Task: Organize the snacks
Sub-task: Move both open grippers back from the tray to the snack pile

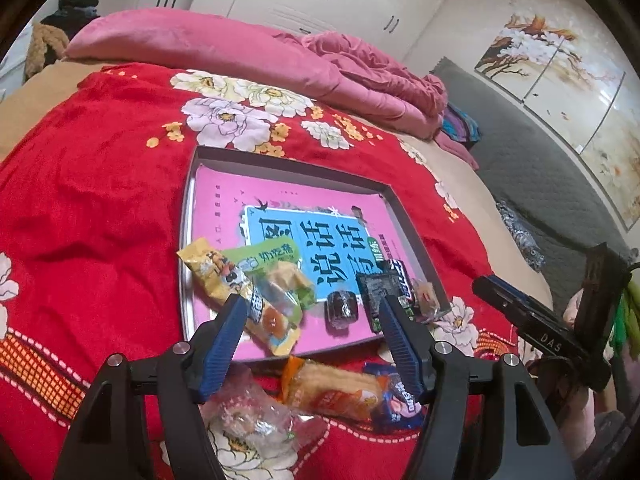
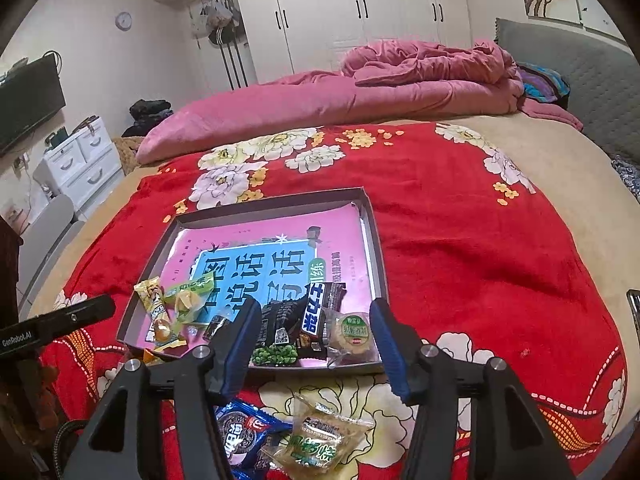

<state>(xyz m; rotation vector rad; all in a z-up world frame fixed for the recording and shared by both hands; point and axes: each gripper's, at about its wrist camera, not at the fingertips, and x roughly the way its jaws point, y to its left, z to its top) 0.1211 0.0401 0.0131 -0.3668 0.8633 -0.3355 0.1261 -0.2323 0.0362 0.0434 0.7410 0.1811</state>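
A shallow grey tray (image 1: 304, 166) lined with a pink book lies on the red flowered blanket. Its near end holds a yellow packet (image 1: 222, 276), a green packet (image 1: 276, 262), a dark round candy (image 1: 342, 308) and a black packet (image 1: 378, 290). My left gripper (image 1: 312, 302) hovers open over that end, nothing between its pads. Below it on the blanket lie an orange cracker packet (image 1: 332, 388) and a clear-wrapped snack (image 1: 248, 412). My right gripper (image 2: 315, 306) stands open above the tray's near right corner, over a black pea packet (image 2: 278, 332), a chocolate bar (image 2: 320, 312) and a round pastry (image 2: 352, 334).
A blue cookie packet (image 2: 244, 432) and a clear green-printed packet (image 2: 320, 436) lie on the blanket (image 2: 460, 240) before the tray. A folded pink quilt (image 2: 360, 92) lies across the bed's far side, a grey headboard (image 2: 592, 64) at right. White wardrobes stand behind.
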